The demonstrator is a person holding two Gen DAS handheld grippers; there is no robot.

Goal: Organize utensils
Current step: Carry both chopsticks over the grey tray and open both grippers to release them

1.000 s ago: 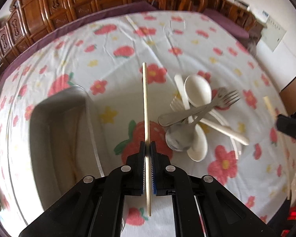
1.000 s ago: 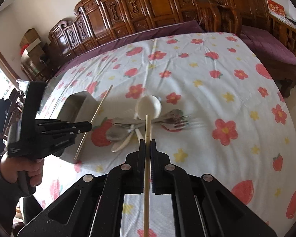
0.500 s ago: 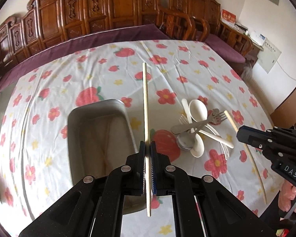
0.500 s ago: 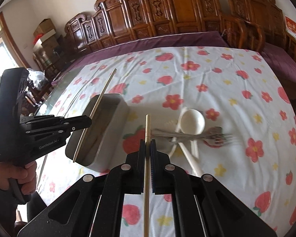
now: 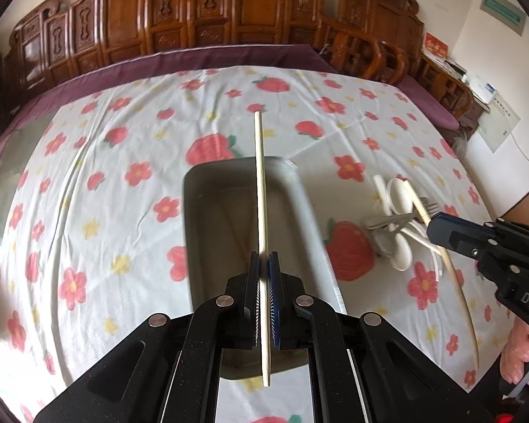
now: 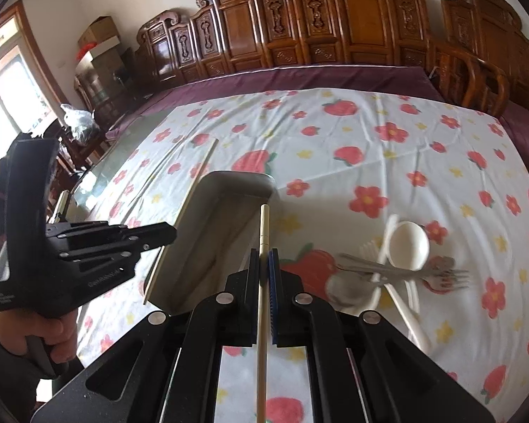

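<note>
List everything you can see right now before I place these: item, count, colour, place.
chopsticks: 2, pale wood, one clamped in each gripper
tray: 1, grey metal, table middle, under left chopstick
spoons: at least 2 white, 1 metal; piled right of tray
forks: about 2, metal, same pile
tablecloth: 1, white with red flowers, covering table
chairs: several, carved brown wood, behind table
left gripper: black, over tray
right gripper: black, near tray's right edge
</note>
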